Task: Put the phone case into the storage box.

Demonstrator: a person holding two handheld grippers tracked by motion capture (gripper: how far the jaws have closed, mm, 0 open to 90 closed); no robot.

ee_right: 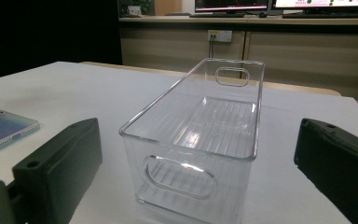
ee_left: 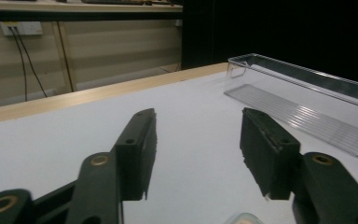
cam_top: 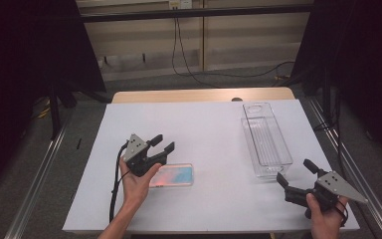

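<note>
On the counter (cam_top: 204, 199), both hands wait with nothing held.
Left gripper (cam_top: 162, 143), jaws apart, hovers just left of the phone case (cam_top: 174, 175); right gripper (cam_top: 295, 176), jaws apart, faces the clear bin (cam_top: 266, 139) right of the case. Likely next: lower and grasp the case.

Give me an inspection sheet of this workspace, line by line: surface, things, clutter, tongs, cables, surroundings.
Surface: white table sheet over a wooden top, flat.
Job's things: clear plastic bin, empty, upright, at the right; phone case, pink and blue, flat, near the front.
Clutter: nothing seen.
Tongs: left tongs open, above the phone case's left end, holding nothing; right tongs open, near the bin's near end, holding nothing.
Cables: black cable trails from the left tongs; wall cables hang behind the table.
Surroundings: dark curtains at both sides, grey floor.
</note>
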